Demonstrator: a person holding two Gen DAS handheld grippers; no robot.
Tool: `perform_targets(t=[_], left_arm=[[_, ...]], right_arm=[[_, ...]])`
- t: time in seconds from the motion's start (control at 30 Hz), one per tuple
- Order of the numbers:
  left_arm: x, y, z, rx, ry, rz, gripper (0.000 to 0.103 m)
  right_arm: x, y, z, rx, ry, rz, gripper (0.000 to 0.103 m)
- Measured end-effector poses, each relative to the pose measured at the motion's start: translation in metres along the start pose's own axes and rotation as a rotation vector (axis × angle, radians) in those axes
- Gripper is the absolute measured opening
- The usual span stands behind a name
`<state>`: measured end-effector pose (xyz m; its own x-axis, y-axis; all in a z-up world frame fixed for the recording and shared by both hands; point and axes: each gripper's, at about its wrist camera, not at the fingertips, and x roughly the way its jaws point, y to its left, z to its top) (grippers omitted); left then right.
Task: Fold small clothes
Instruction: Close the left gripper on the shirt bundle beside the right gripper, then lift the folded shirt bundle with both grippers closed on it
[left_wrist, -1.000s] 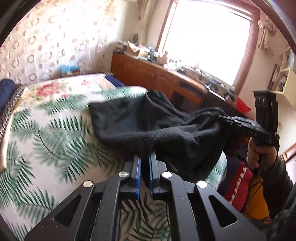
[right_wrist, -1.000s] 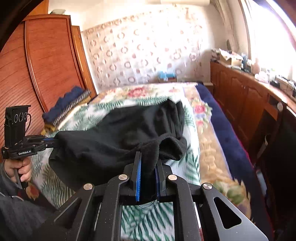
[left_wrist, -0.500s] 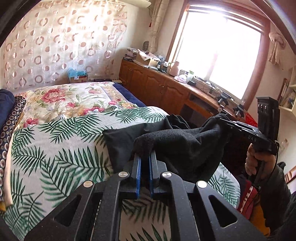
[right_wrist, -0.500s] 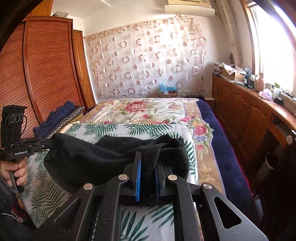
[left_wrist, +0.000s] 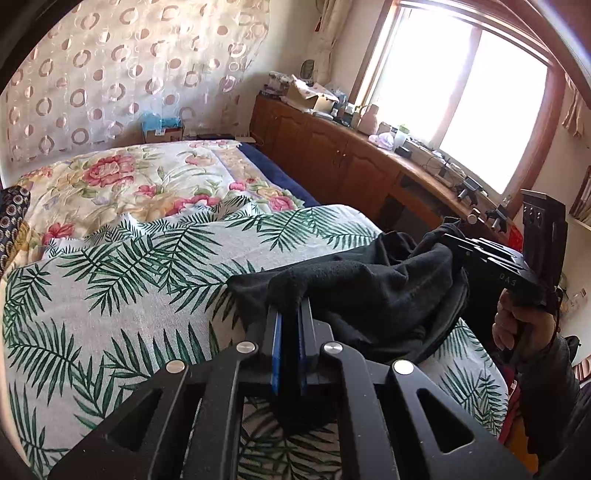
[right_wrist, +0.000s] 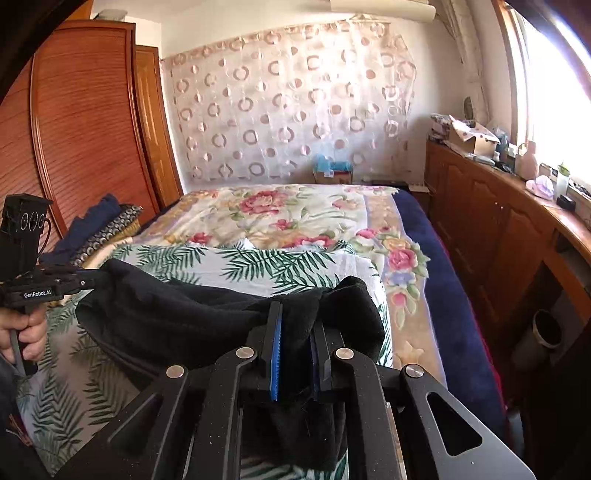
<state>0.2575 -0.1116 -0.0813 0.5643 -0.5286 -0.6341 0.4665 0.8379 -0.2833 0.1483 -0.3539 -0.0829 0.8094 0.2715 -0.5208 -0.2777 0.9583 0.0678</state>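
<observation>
Both tongs are clenching the same black garment (left_wrist: 369, 291), one at each end. The left tongs (left_wrist: 290, 314) are pinching a thick fold of its edge, and the right tongs (right_wrist: 295, 328) are biting a bunched corner, with cloth filling the gap between the blue pads (right_wrist: 276, 354). The garment is hanging slack between them, just above the near edge of the bed (left_wrist: 122, 295), its lower part sagging onto the palm-leaf sheet (right_wrist: 258, 262).

Several things could be going wrong from here. The cloth is looking bunched rather than spread, so a fold made now would probably be trapping wrinkles and ending up lopsided. Each grip is holding a wad, perhaps several layers; if only some layers are caught, the rest may be slipping free as the tongs pull apart. The garment is sitting close to the bed's edge, so letting go early could be sending it sliding to the floor. The fleece-like fabric may also be clinging to the sheet and dragging it.
</observation>
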Motion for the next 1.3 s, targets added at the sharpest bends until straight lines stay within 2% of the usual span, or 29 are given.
perform_targets(t=[0.2, 0.27, 0.33, 0.37, 0.4, 0.43, 0.5, 0.57, 0.67, 0.83, 0.93, 1.1, 1.13, 1.17, 1.23, 1.27, 1.3], left_arm=[[0.015, 0.011, 0.000, -0.031, 0.045, -0.003, 0.008], [0.013, 0.011, 0.002, -0.026, 0.050, -0.016, 0.012], [0.008, 0.010, 0.004, -0.009, 0.037, -0.004, 0.028], [0.003, 0.010, 0.006, 0.000, 0.019, -0.003, 0.041], [-0.002, 0.010, 0.007, 0.007, 0.003, -0.007, 0.048], [-0.006, 0.010, 0.007, 0.013, -0.004, -0.010, 0.051], [-0.017, 0.011, 0.004, 0.025, -0.013, -0.007, 0.064], [-0.022, 0.013, -0.003, 0.031, -0.006, -0.006, 0.068], [-0.019, 0.016, -0.020, 0.043, 0.047, -0.010, 0.068], [0.000, 0.016, -0.034, 0.054, 0.124, 0.006, 0.068], [0.014, 0.012, -0.025, 0.056, 0.132, 0.018, 0.068], [0.028, 0.006, -0.001, 0.097, 0.100, 0.035, 0.068], [0.030, 0.006, 0.003, 0.101, 0.094, 0.031, 0.068], [0.034, 0.007, 0.009, 0.104, 0.085, 0.025, 0.067], [0.037, 0.008, 0.015, 0.105, 0.071, 0.011, 0.064], [0.039, 0.009, 0.018, 0.107, 0.068, -0.001, 0.053], [0.042, 0.010, 0.021, 0.110, 0.070, -0.005, 0.041]], right_arm=[[0.012, -0.003, 0.011, 0.011, 0.026, -0.008, 0.012], [0.010, -0.002, 0.014, 0.017, 0.031, -0.015, 0.019], [0.006, -0.003, 0.018, 0.017, 0.030, -0.038, 0.026], [0.002, -0.003, 0.020, 0.017, 0.024, -0.046, 0.033], [-0.003, -0.003, 0.022, 0.018, 0.015, -0.052, 0.038], [-0.009, -0.003, 0.024, 0.018, 0.004, -0.060, 0.048], [-0.024, -0.003, 0.026, 0.010, -0.010, -0.076, 0.051], [-0.037, -0.003, 0.023, -0.009, -0.007, -0.080, 0.051], [-0.049, -0.002, 0.013, -0.047, 0.021, -0.083, 0.051], [-0.043, 0.002, -0.002, -0.092, 0.113, -0.077, 0.051], [-0.034, 0.003, 0.004, -0.091, 0.138, -0.059, 0.051], [-0.021, 0.000, 0.029, -0.097, 0.096, -0.020, 0.051], [-0.018, -0.001, 0.032, -0.106, 0.099, 0.007, 0.041], [-0.014, -0.001, 0.035, -0.117, 0.100, 0.040, 0.025], [-0.008, 0.001, 0.043, -0.142, 0.100, 0.070, 0.012], [-0.006, 0.000, 0.046, -0.148, 0.099, 0.078, 0.006], [-0.005, -0.001, 0.048, -0.150, 0.097, 0.094, 0.006]])
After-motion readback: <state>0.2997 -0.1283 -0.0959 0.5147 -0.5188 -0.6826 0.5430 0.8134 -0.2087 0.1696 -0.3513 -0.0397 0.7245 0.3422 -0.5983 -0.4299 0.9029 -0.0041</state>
